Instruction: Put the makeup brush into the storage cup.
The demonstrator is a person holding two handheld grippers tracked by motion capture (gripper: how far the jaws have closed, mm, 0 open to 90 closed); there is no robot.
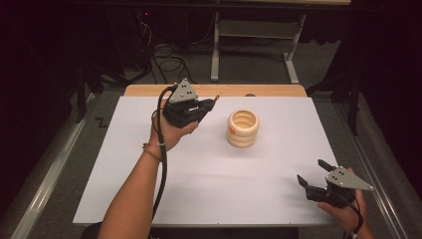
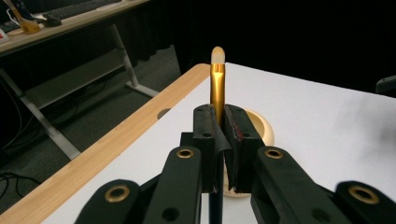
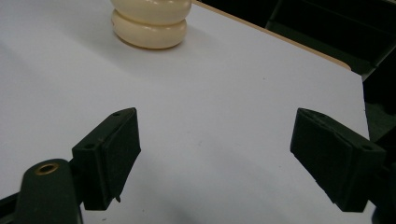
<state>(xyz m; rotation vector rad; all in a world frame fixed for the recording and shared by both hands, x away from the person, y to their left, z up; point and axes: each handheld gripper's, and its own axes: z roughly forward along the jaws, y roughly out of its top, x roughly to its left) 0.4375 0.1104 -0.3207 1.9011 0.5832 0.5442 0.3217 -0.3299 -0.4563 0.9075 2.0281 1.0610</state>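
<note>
A slim brush (image 2: 217,79) — glossy gold ferrule, pale rounded tip — is clamped between the black jaws of the left gripper (image 1: 211,103), held above the far left of the white sheet (image 1: 199,169). Just right of it stands a cream, ribbed, ring-stacked holder (image 1: 243,128). The right gripper (image 1: 312,173) is spread wide and empty near the sheet's right edge — open room lies between.

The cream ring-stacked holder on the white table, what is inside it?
From the high view, the cream ribbed holder looks hollow, with only ridged inner walls showing. Its bottom is hidden in shadow. The gold-handled brush is clamped in the left gripper, not inside.
</note>
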